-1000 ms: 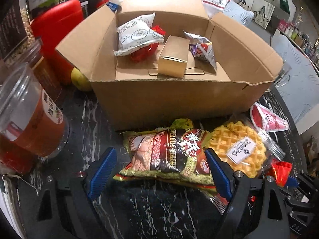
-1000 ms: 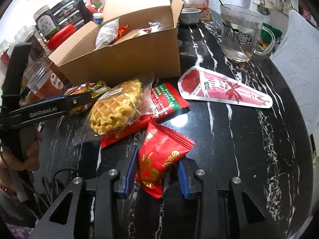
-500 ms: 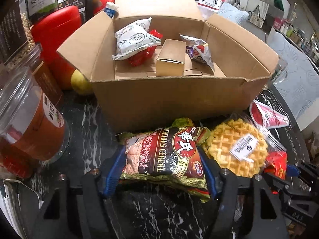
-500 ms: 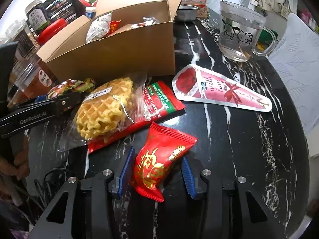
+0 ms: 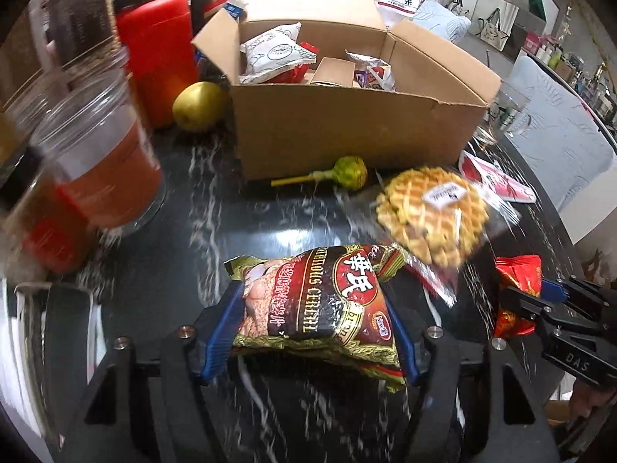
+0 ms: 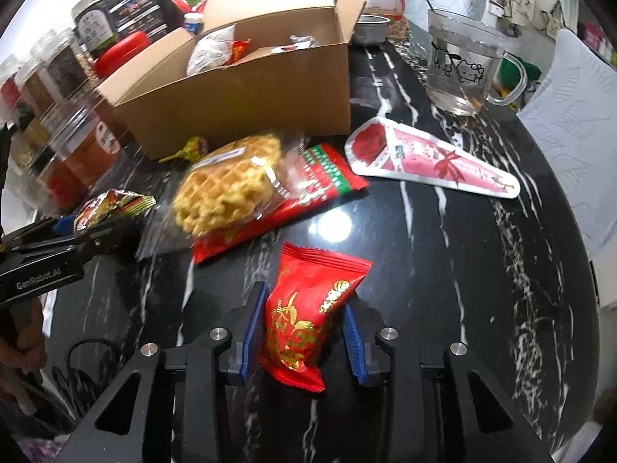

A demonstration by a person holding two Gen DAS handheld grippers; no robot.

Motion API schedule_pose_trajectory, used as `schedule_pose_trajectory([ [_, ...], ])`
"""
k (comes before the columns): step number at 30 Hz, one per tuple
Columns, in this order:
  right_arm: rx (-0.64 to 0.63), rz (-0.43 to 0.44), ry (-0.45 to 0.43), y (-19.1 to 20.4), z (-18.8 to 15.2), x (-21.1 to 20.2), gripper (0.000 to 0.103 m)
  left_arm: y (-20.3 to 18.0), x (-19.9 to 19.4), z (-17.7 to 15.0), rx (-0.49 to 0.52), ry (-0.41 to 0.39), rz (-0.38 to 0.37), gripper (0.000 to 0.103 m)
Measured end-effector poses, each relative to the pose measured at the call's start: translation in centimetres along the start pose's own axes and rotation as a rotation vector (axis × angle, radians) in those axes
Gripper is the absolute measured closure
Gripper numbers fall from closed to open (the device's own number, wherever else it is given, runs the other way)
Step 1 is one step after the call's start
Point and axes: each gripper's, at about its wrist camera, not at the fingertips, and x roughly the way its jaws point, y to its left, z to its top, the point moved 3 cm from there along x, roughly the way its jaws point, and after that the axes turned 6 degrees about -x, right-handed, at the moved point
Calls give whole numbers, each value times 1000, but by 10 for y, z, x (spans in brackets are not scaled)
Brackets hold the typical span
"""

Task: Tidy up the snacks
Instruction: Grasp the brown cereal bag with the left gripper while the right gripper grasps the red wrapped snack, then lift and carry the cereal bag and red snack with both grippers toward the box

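Blue pads of the left tool (image 5: 312, 332) squeeze both sides of a brown cereal bag (image 5: 320, 301), which sits right between them, with the cardboard box (image 5: 347, 131) well ahead of it on the black marble surface (image 5: 270, 227). The right tool (image 6: 304, 335) has a red snack packet (image 6: 304, 308) between its pads, and its jaws are closing on it. Ahead of that tool and a little to its left lies a wrapped waffle (image 6: 227, 189), with the box farther back.
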Motion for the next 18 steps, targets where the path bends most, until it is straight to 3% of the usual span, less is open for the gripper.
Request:
schedule_pose_trajectory([
  [7, -33, 57, 13, 14, -13, -7, 66, -1, -6, -19, 26, 38, -17, 35],
  [18, -71, -21, 33, 21, -17, -3, 62, -4, 17, -27, 40, 74, 32, 27],
])
